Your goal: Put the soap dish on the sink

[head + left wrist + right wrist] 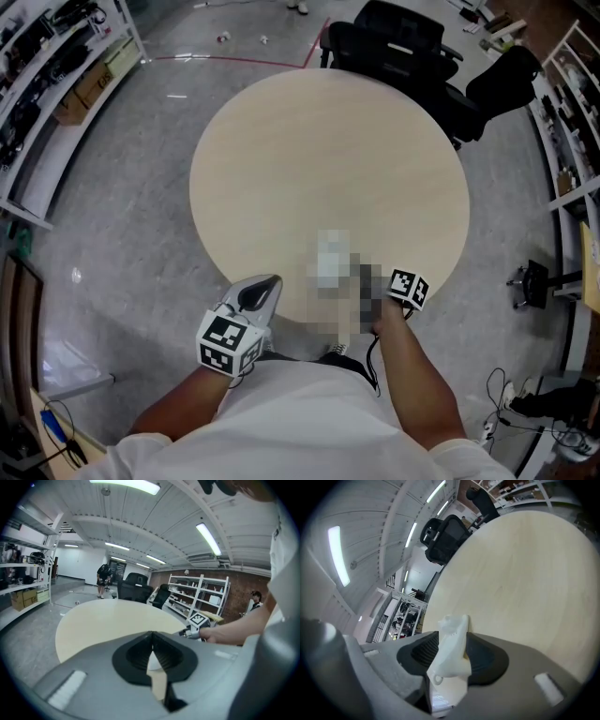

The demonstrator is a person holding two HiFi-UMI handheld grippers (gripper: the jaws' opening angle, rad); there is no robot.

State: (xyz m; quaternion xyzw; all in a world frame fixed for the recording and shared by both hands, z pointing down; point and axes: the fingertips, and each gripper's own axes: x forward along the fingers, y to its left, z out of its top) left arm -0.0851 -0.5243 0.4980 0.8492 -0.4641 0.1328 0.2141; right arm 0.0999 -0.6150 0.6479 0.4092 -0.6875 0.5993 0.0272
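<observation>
A white plastic soap dish (451,648) stands on edge between the black pads of my right gripper (452,645), which is shut on it just above the near edge of the round beige table (525,573). In the head view only that gripper's marker cube (408,288) shows at the table's near rim; a mosaic patch hides its jaws. My left gripper (260,294) hovers at the near-left rim, and its pads (161,654) meet with nothing between them. In the left gripper view my right forearm (239,631) reaches in from the right.
The tabletop (328,169) is bare. Black office chairs (403,47) stand behind its far side. Shelving lines the left wall (56,66) and the right wall (572,94). Cables and a stand (534,281) lie on the floor at the right. A person (103,576) stands far off.
</observation>
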